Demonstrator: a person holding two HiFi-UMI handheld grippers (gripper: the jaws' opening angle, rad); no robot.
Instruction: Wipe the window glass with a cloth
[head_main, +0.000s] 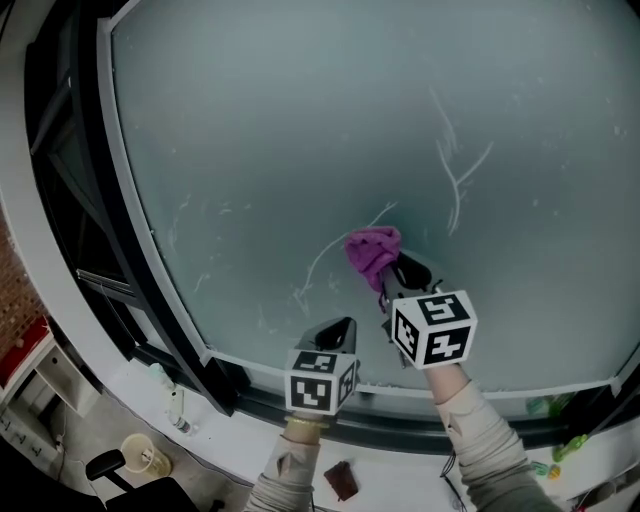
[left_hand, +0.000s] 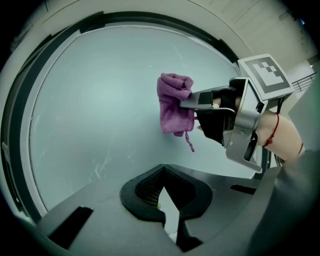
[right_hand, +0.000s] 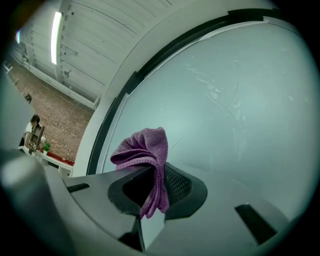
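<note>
1 cloth (head_main: 372, 250), purple, likely soft and light: lay bunched against window glass (head_main: 300, 150) near its lower edge, pinched by right gripper (right_hand: 150, 185) jaws. Left gripper (left_hand: 165, 197) jaws were together, empty. Best gripped at its folds.

A pale cup (head_main: 146, 456) stands near a small bottle (head_main: 176, 408). A brown block (head_main: 341, 480) lies on the white ledge (head_main: 400, 468). A brick wall (head_main: 12, 290) is at the left.
</note>
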